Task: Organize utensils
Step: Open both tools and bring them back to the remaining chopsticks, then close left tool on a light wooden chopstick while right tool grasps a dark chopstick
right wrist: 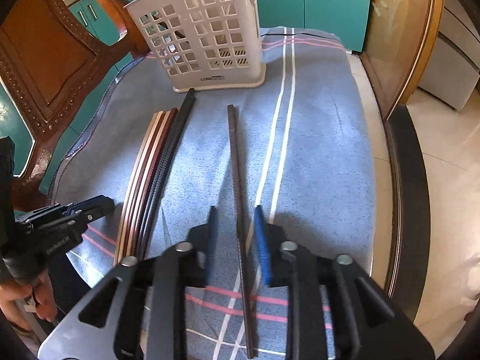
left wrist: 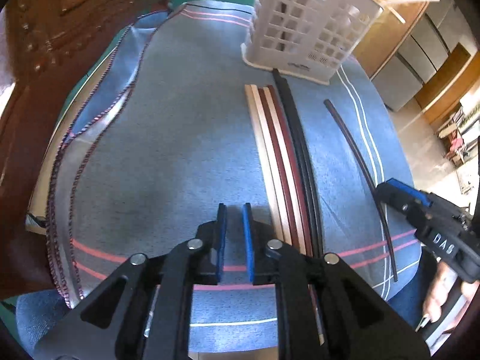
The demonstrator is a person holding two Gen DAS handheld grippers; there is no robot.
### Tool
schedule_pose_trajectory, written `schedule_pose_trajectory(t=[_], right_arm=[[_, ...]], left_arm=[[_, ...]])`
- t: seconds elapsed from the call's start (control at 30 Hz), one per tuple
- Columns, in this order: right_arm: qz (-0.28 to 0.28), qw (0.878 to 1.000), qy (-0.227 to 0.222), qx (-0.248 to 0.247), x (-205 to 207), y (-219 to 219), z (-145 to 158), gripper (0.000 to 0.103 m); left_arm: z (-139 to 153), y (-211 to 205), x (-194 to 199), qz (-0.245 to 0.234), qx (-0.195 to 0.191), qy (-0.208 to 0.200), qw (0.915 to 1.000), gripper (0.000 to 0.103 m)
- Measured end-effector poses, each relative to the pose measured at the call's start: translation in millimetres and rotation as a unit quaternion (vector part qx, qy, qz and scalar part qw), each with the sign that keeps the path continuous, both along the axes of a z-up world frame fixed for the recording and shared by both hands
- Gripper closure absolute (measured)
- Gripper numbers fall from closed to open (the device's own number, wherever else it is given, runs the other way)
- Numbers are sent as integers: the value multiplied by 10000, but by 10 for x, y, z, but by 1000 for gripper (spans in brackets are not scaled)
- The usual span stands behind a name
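Note:
Several chopsticks [left wrist: 282,156] [right wrist: 150,168], pale, red-brown and black, lie side by side on a blue cloth [left wrist: 180,135], their far ends at a white perforated utensil holder [left wrist: 306,27] [right wrist: 204,36]. One dark chopstick [left wrist: 357,156] [right wrist: 235,165] lies apart to their right. My right gripper [right wrist: 234,208] [left wrist: 387,186] stands open astride its near half, and the pads do not touch it. My left gripper [left wrist: 234,207] [right wrist: 108,202] hovers just left of the bundle, its blue pads almost together with nothing between them.
A brown wooden chair [right wrist: 51,48] stands at the table's left. The table's dark rim [right wrist: 405,180] runs down the right, with tiled floor beyond it. The cloth is folded over along its left edge. A hand [right wrist: 18,297] holds the left gripper.

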State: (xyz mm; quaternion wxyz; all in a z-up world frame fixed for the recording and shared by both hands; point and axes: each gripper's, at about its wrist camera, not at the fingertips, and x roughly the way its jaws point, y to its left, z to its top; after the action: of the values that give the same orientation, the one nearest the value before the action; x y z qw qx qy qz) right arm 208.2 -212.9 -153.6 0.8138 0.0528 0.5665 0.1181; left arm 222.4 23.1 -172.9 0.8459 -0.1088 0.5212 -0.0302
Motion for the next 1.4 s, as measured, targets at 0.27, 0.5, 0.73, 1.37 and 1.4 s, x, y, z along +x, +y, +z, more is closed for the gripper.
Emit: schedule_pose_trajectory(t=[0.27,0.5,0.73,1.37,1.4], right_arm=[[-53,10000,31,43,12,31,-10,69],[-129,9998,147,25,4,-3,-73,68],[-105,9999,103,-28,5,34,-80,64],[44,9993,-10,-380,-1,119,-125,60],[50,9992,-28,-399,-7,123,-123,60]], left_arm=[[23,-314,-13,-547,-93,-67,9984,84],[-2,-200,22,-258,308,-59,9992,72],[26,-119,-25,-131,219,-81,9996,76],[42,-215,8,-150,549,-27,9984,71],[45,-197,11,-98,570,-21,9983,72]])
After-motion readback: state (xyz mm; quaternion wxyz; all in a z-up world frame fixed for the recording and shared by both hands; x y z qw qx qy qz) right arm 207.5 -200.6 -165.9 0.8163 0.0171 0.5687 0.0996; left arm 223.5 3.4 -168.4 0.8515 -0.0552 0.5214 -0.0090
